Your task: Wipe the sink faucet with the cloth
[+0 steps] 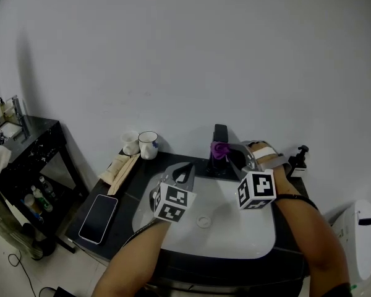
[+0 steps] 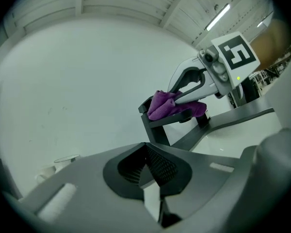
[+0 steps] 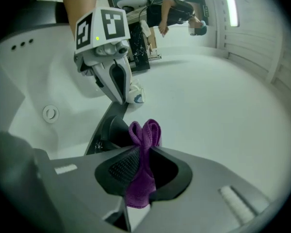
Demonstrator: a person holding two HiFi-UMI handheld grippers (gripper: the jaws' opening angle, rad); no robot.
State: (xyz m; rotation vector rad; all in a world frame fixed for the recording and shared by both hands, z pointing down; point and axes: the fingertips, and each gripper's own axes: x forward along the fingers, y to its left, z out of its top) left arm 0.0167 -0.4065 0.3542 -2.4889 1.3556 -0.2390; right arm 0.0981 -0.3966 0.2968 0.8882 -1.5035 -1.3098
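Observation:
A black faucet (image 1: 220,136) stands at the back of the white sink (image 1: 260,237). A purple cloth (image 1: 219,149) lies bunched against the faucet's top, and my right gripper (image 1: 227,154) is shut on it. In the right gripper view the cloth (image 3: 144,132) is pinched between the pads (image 3: 122,168) and sticks out past them, over the faucet (image 3: 108,130). My left gripper (image 1: 184,174) hovers over the basin's left side, short of the faucet, shut with nothing between its fingers. From the left gripper (image 2: 146,165) view, the cloth (image 2: 165,105) rests on the faucet (image 2: 155,126).
A phone (image 1: 99,218) lies on the black counter at the sink's left, with two cups (image 1: 148,145) behind it. A pump bottle (image 1: 300,158) stands at the back right. A black side table (image 1: 26,156) with bottles is far left. The drain (image 1: 203,221) sits mid-basin.

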